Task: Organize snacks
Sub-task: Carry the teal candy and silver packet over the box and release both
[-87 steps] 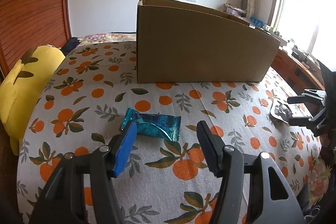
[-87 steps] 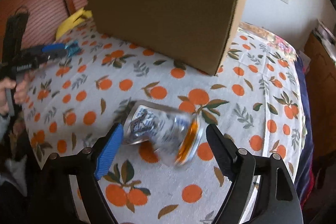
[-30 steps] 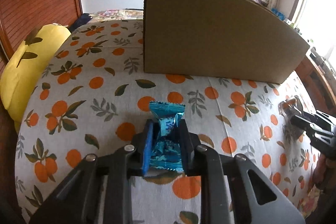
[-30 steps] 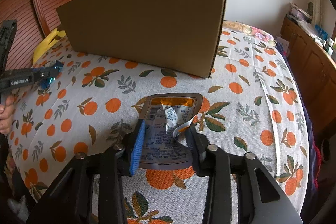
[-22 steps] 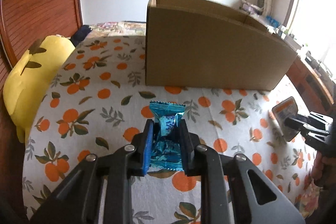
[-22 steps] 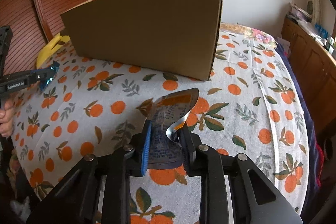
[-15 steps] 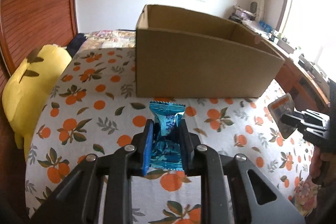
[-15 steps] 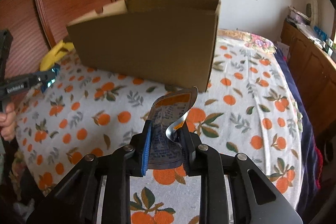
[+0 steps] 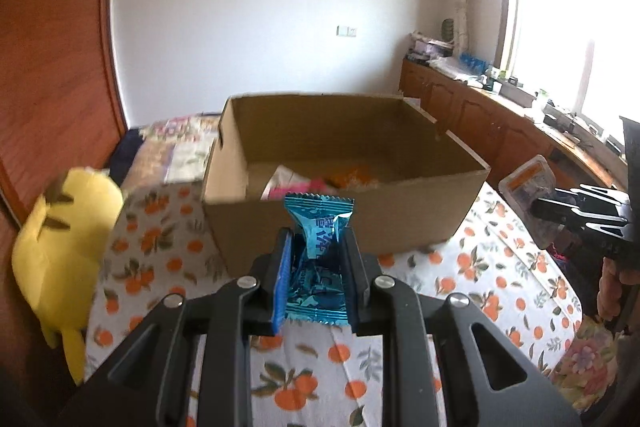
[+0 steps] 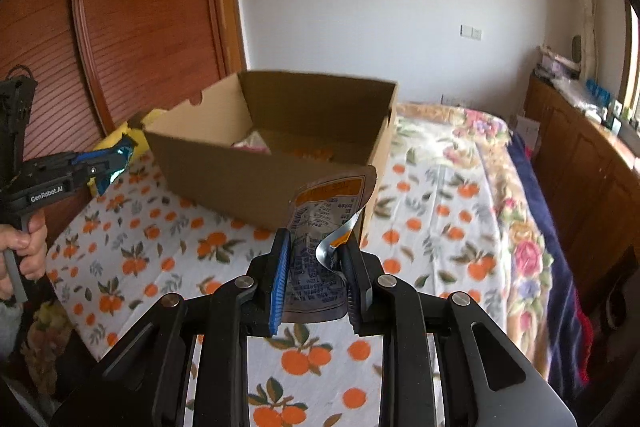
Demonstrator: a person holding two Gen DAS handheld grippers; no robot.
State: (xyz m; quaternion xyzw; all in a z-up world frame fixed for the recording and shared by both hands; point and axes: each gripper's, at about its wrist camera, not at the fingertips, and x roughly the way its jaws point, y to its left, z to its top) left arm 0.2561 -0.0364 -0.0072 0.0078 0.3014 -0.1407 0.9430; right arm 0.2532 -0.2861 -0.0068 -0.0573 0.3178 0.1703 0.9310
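The bed [image 9: 472, 291], spread with an orange-print cloth, now sits well below both cameras, where a second ago it filled the lower half of each view. Both grippers have risen together, and each packet has left the cloth with them.

The cardboard box [image 9: 340, 211] shows the change best. A second ago only its blank outer wall was visible; now both views look over the rim into the open top, where a pink-and-white packet [image 9: 296, 185] and something orange [image 9: 352, 177] (too blurred to name) lie on the floor.

The left gripper [image 9: 316, 267] has its fingers clamped on a teal snack packet [image 9: 318, 247], whose crimped upper end stands up in front of the box's near wall. The right gripper [image 10: 316, 275] has finished tightening (its fingers were a little wider a second ago) and is clamped on a grey and orange foil pouch [image 10: 324, 227], which bends over at the top, its right edge curled forward. In the right wrist view the left gripper hangs off to the box's left side, a hand [image 10: 24, 247] around its handle.

So both pick-ups look done and both snacks are airborne, short of the box. What remains, in my judgement, is to carry each forward over the rim and release it inside.
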